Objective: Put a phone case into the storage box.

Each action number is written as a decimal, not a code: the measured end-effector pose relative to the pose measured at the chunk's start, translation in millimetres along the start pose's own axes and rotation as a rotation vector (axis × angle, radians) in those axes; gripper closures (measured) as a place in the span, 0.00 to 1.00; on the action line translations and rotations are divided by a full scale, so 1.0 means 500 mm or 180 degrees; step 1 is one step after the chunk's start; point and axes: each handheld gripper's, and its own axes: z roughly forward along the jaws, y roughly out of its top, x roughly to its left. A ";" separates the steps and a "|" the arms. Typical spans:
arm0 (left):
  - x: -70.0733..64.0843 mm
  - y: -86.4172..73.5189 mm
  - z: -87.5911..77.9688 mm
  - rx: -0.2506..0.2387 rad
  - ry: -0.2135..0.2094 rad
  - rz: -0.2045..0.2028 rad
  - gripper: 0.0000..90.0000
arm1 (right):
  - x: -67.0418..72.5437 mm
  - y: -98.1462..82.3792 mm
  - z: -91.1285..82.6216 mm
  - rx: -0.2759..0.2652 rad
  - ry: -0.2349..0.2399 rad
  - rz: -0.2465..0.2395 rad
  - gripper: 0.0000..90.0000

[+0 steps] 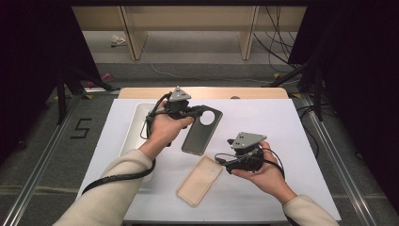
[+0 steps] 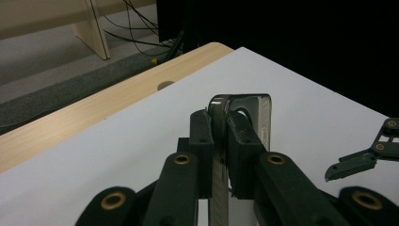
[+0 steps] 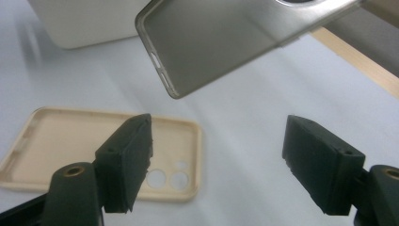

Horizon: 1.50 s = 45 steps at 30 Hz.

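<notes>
Grey case: a dark grey, translucent plastic phone case (image 1: 201, 133) with one large round camera opening at its far end; it is held clear of the white table, tilted, its open inner side seen in the right gripper view.
Beige case: a beige, soft rectangular phone case (image 1: 199, 181) is laid flat on the table, hollow side up, near the grey case, round camera holes at one corner.

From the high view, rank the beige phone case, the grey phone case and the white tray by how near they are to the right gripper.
1. Beige phone case: lying flat on the table just left of the right gripper.
2. Grey phone case: farther up and left, clamped in the left gripper.
3. White tray: farthest, at the table's left side, beyond the left hand.
</notes>
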 end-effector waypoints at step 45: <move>0.064 0.021 -0.098 -0.0527 0.0115 0.0110 0.91 | -0.040 -0.030 -0.033 -0.0241 -0.0185 0.0538 0.19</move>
